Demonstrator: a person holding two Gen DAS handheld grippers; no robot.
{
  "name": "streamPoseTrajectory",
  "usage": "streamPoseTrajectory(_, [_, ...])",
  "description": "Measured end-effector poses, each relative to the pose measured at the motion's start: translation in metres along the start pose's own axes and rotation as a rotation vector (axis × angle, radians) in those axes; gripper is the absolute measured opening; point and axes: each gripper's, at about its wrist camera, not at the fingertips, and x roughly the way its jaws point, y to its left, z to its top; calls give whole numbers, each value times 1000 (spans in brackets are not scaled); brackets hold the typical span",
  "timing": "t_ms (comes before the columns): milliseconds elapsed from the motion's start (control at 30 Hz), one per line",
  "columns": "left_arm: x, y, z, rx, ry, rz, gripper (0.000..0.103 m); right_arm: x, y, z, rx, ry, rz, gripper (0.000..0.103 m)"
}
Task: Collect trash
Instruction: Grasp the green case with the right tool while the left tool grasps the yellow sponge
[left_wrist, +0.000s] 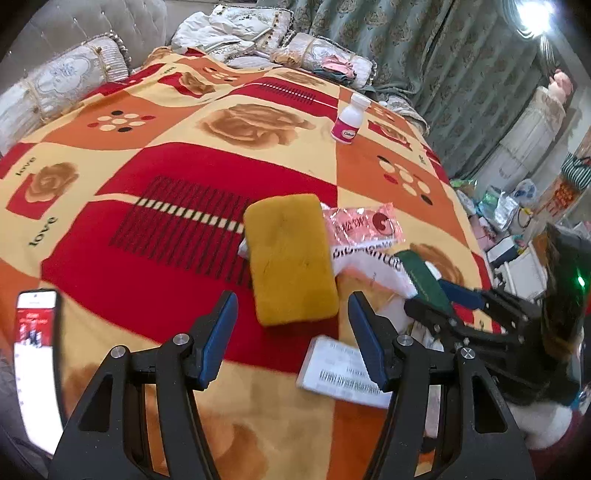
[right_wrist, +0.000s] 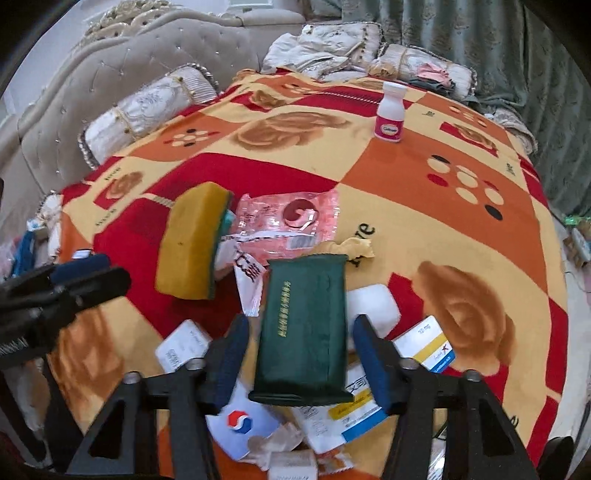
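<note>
A pile of trash lies on a red, orange and yellow blanket (left_wrist: 155, 236). A yellow sponge (left_wrist: 291, 258) with a green underside sits between the fingers of my left gripper (left_wrist: 291, 306), which is open, with gaps on both sides. A dark green packet (right_wrist: 306, 332) lies between the fingers of my right gripper (right_wrist: 302, 325); a narrow gap shows on each side, so the pads are not pressing. The right gripper (left_wrist: 439, 295) shows at the right of the left wrist view. The left gripper (right_wrist: 74, 273) appears at the left edge of the right wrist view.
A pink wrapper (right_wrist: 291, 218), a white block (right_wrist: 373, 306), a yellow-and-blue medicine box (right_wrist: 428, 350) and a barcoded box (left_wrist: 343, 373) surround the packet. A white bottle (left_wrist: 349, 122) stands farther back. A phone (left_wrist: 35, 362) sits at the left. Pillows (right_wrist: 147, 107) line the headboard.
</note>
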Motion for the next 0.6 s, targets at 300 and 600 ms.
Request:
streamPoseTrajectory(300, [41,-2,16,-2,6,-5,61,-16,-7,-4,14,-52,18,39])
streamPoseTrajectory(600, [55,7,12,-13,27,-9,57,-26,-13,-9,39,-75,35,39])
